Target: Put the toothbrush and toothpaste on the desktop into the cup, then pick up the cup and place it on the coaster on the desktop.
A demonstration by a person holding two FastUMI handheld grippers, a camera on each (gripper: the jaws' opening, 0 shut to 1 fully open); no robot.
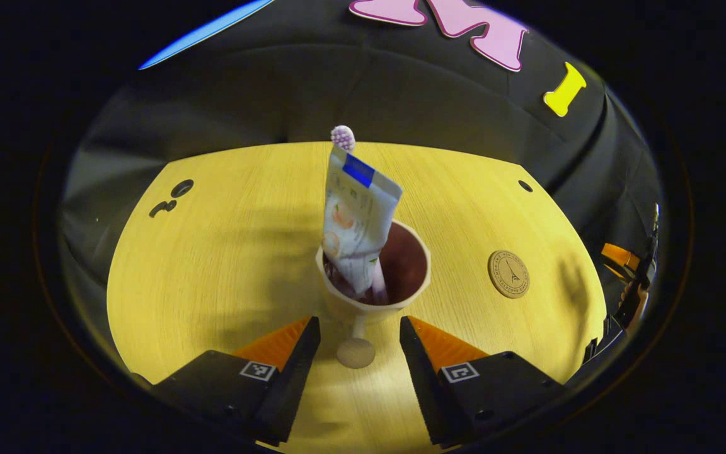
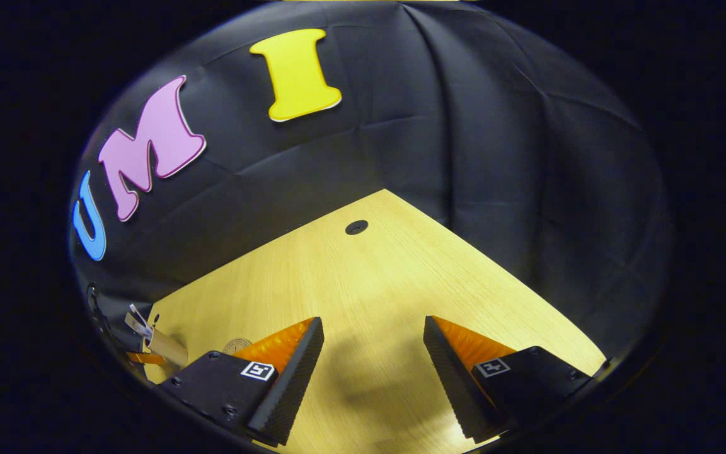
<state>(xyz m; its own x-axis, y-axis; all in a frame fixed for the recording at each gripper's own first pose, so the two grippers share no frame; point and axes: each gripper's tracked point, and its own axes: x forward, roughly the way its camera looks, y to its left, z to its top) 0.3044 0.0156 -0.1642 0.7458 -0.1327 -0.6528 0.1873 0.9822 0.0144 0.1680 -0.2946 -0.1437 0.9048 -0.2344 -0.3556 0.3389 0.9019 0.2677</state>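
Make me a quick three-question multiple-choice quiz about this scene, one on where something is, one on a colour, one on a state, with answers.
1. Where is the toothpaste?
A. Flat on the table
B. Standing in the cup
C. On the coaster

2. What colour is the inside of the cup?
A. Dark reddish brown
B. Bright green
C. White

3. How do the fingers of the left gripper stand?
A. Pressed on the cup
B. Shut on the toothbrush
C. Open, either side of the cup's stem

Answers:
1. B, the tube rises out of the cup, with the toothbrush head showing above it.
2. A, the inner wall looks dark reddish brown against a cream outside.
3. C, table shows between each finger and the stem; the coaster lies bare nearby.
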